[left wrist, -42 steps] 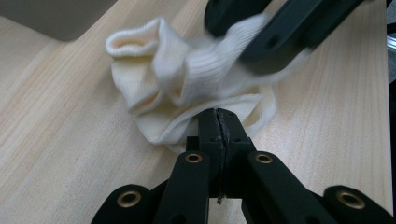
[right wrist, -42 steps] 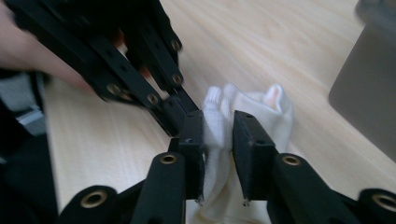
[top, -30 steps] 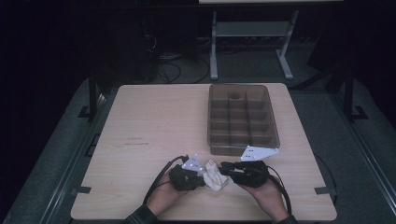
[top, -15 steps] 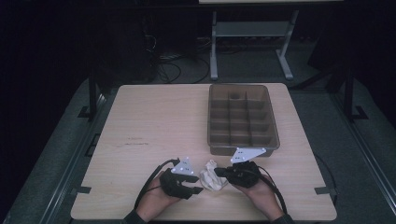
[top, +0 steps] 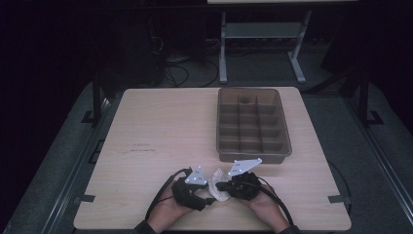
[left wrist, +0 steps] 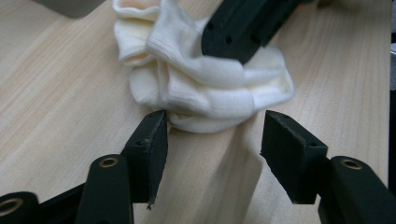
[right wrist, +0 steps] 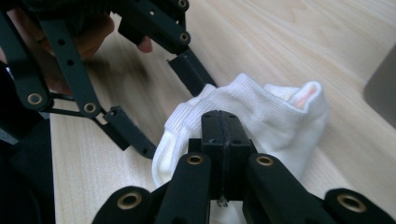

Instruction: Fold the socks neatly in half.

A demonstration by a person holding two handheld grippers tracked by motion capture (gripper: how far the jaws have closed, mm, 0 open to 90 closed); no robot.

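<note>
My right gripper [right wrist: 223,135], matte black plastic with brass pivot pins, has its flat pads pressed together on a fold of a cream sock [right wrist: 261,119]; the knit bunches up around the pads and hides their tips. My left gripper [left wrist: 212,140] has just been opening, its blunt square pads now standing apart with bare tabletop [left wrist: 60,93] between them, the left pad just at the sock's [left wrist: 205,88] near edge and the right pad clear of it. The sock is soft, finely ribbed cotton, crumpled into thick rolled folds rather than laid flat; in the right gripper view its open cuff, showing a pale pink lining, points away from me toward the upper right, so its long axis runs roughly from my gripper toward the bin, though the bunching makes the toe end hard to pick out. From above, the sock [top: 218,187] lies near the front edge of the tabletop [top: 160,126], wedged between my left gripper [top: 210,198] and my right gripper [top: 220,185], each topped by a grey three-cornered plate; my hands cradle both from below. The tabletop is pale wood-grain laminate, smooth, with rounded corners. Just beyond the right gripper sits a translucent brown plastic organiser bin [top: 253,156], rectangular, divided into a grid of small compartments, its long side running away from me.
</note>
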